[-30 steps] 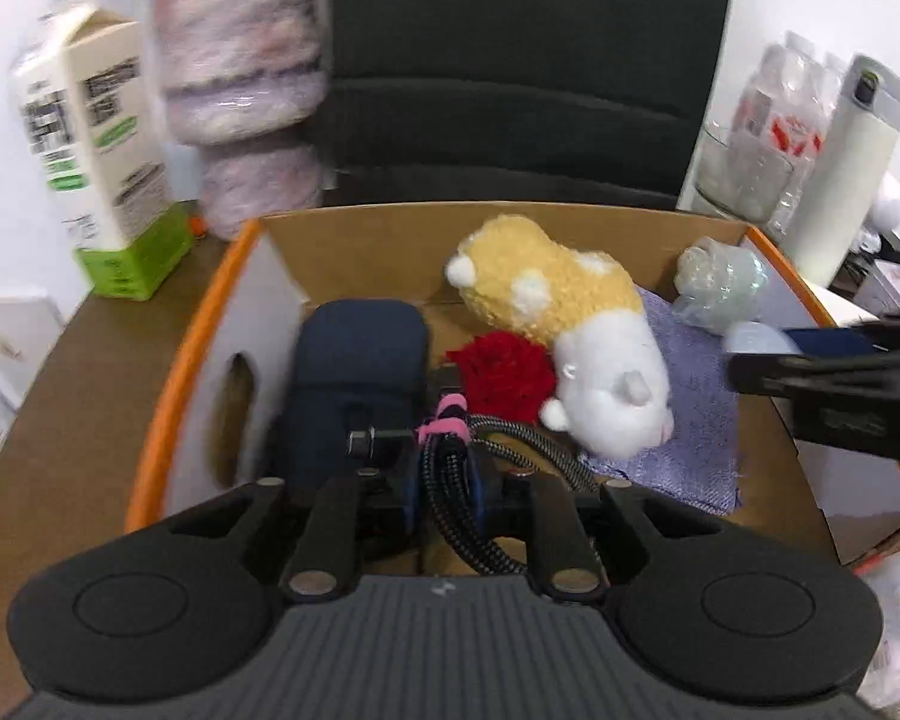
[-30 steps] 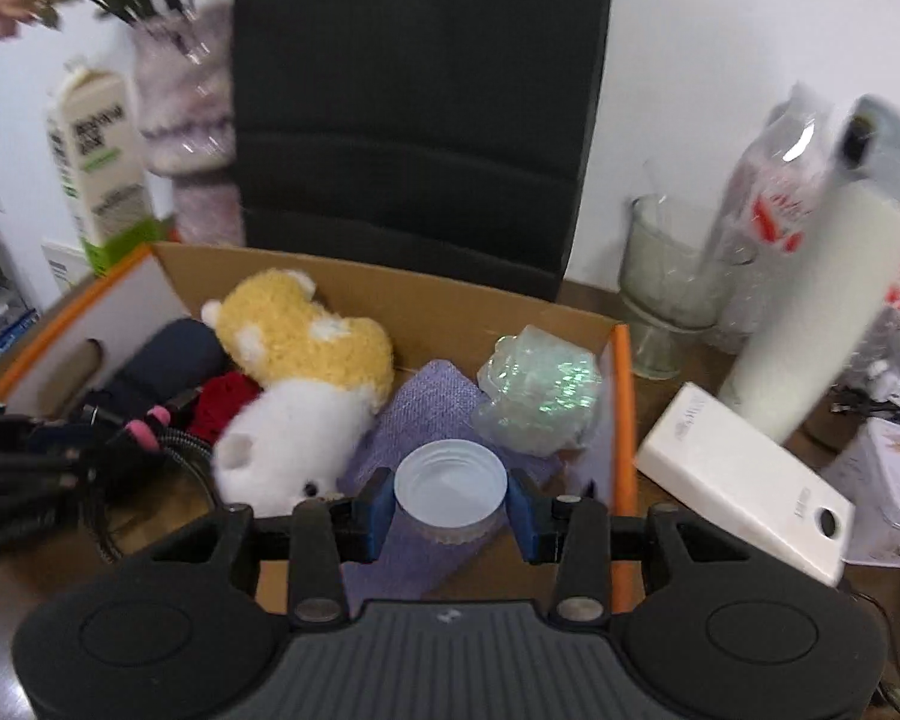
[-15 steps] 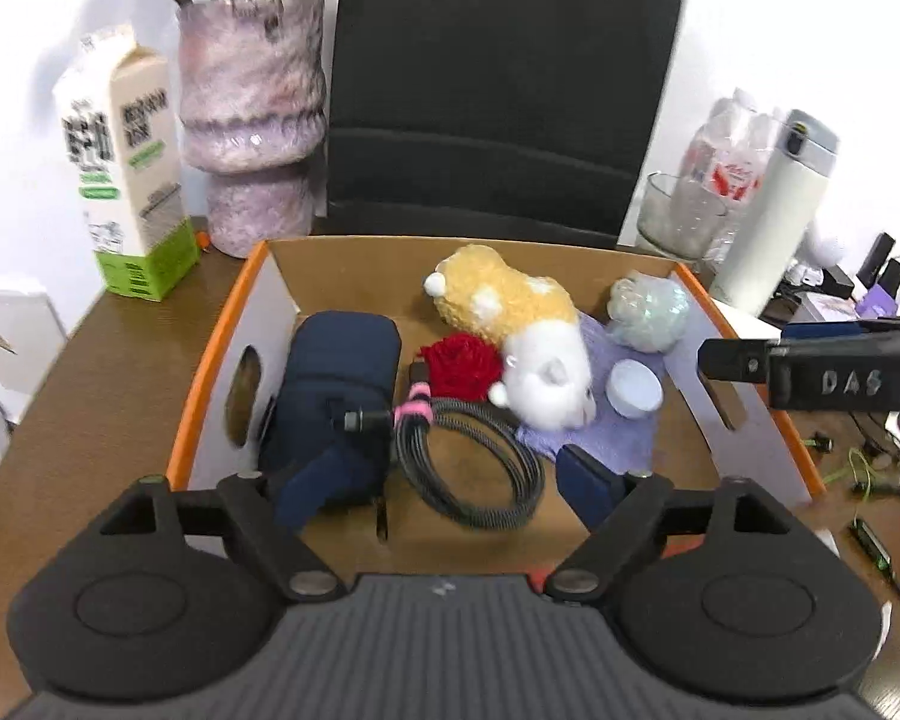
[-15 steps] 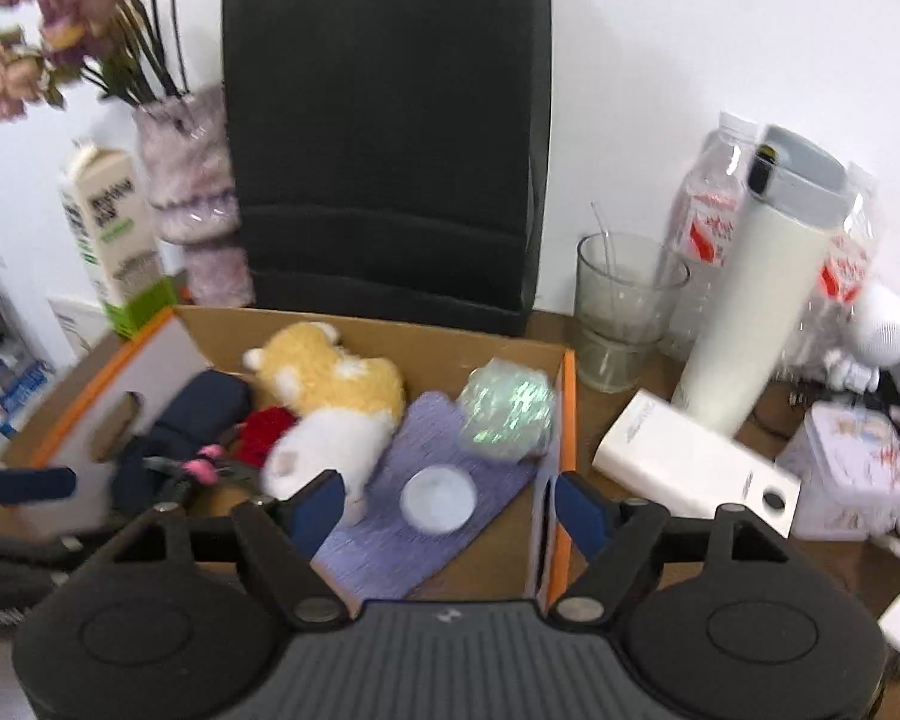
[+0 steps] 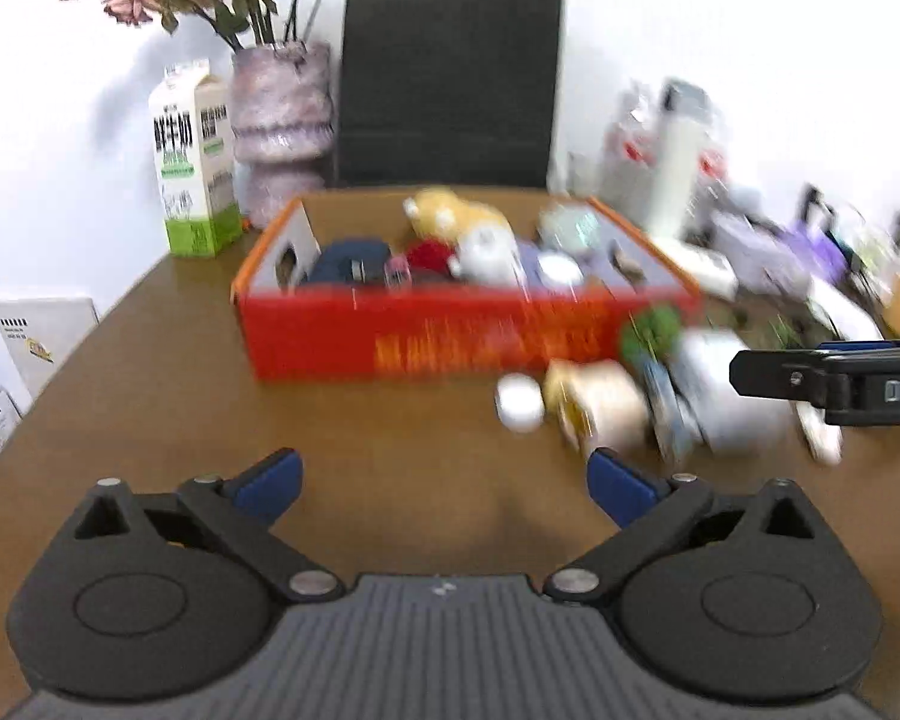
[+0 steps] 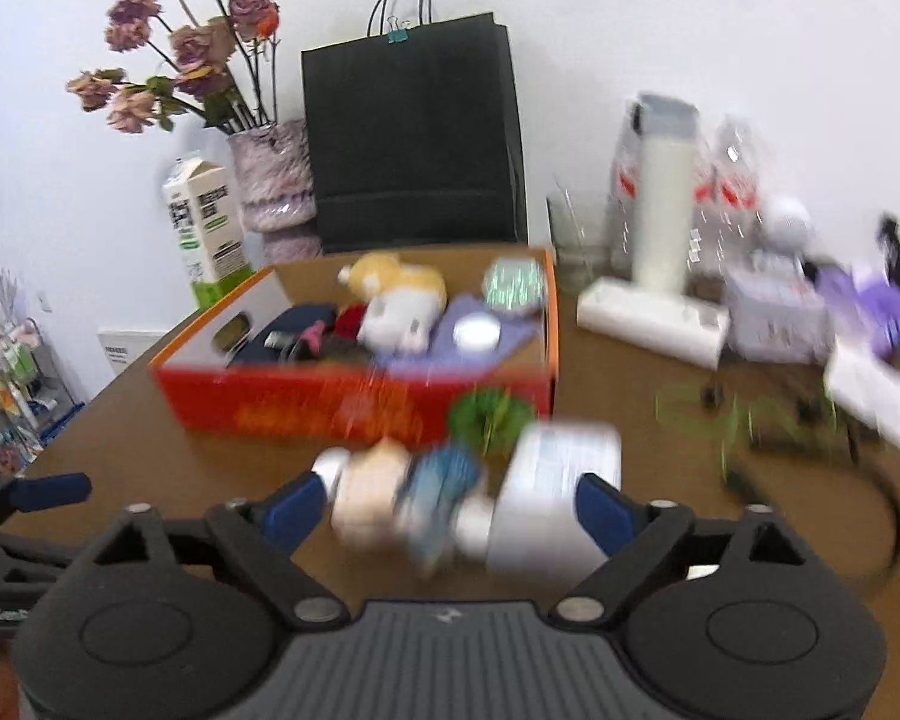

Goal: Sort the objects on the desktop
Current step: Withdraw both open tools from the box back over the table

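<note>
Hovering over the brown desk [image 5: 150, 408], the left gripper [image 5: 444, 480] has its blue-tipped fingers [image 5: 270, 477] spreading wide with nothing between them. The right gripper [image 6: 447, 507] is likewise opening, empty, above a blurred cluster of small items [image 6: 444, 486] lying on the desk just in front of the red box [image 6: 354, 402]. Inside the box lie a plush toy [image 6: 399, 300], a dark pouch [image 6: 288, 327] and a white cap [image 6: 477, 330].

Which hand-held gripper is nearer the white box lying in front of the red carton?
Right. The right hand-held gripper frames the white box; the left hand-held gripper stands off to its left.
</note>
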Tool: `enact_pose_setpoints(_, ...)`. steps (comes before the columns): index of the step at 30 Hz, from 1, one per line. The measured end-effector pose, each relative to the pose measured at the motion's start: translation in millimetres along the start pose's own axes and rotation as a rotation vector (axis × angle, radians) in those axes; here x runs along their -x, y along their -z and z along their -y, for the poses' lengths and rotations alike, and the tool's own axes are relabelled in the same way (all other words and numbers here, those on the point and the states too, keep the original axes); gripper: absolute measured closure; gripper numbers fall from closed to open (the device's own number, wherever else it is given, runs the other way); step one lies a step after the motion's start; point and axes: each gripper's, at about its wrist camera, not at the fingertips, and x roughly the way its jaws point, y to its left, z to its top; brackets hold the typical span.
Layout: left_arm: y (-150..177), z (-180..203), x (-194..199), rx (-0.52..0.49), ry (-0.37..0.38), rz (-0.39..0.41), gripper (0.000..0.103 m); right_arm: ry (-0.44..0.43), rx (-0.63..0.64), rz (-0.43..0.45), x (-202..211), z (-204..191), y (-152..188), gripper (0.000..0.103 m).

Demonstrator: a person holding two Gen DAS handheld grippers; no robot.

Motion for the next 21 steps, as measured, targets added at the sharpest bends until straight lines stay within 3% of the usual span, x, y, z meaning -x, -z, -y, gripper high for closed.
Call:
enact_pose_setpoints(3, 40, -2, 22, 0.007, -0.003, 0.017, 0.0, -0.045, -0.018, -0.012, 21, -5, 44, 0.007)
enact_pose_setpoints(9, 93, -3, 59, 0.025, -0.093, 0.056, 0.0, -0.044, -0.026, -0.018, 63, -14, 111, 0.007)
enact_pose_setpoints(14, 107, 0, 62, 0.032, -0.055, 0.051, 0.0, -0.071, 0.042, 0.003, 79, -23, 135, 0.004)
enact_pose_setpoints(19, 108, 5, 59, 0.011, -0.045, 0.035, 0.0, -0.092, 0.028, 0.01, 78, -28, 138, 0.004)
enact_pose_setpoints(21, 111, 4, 57, 0.021, -0.042, 0.016, 0.0, -0.067, 0.047, 0.0, 75, -31, 141, 0.004)
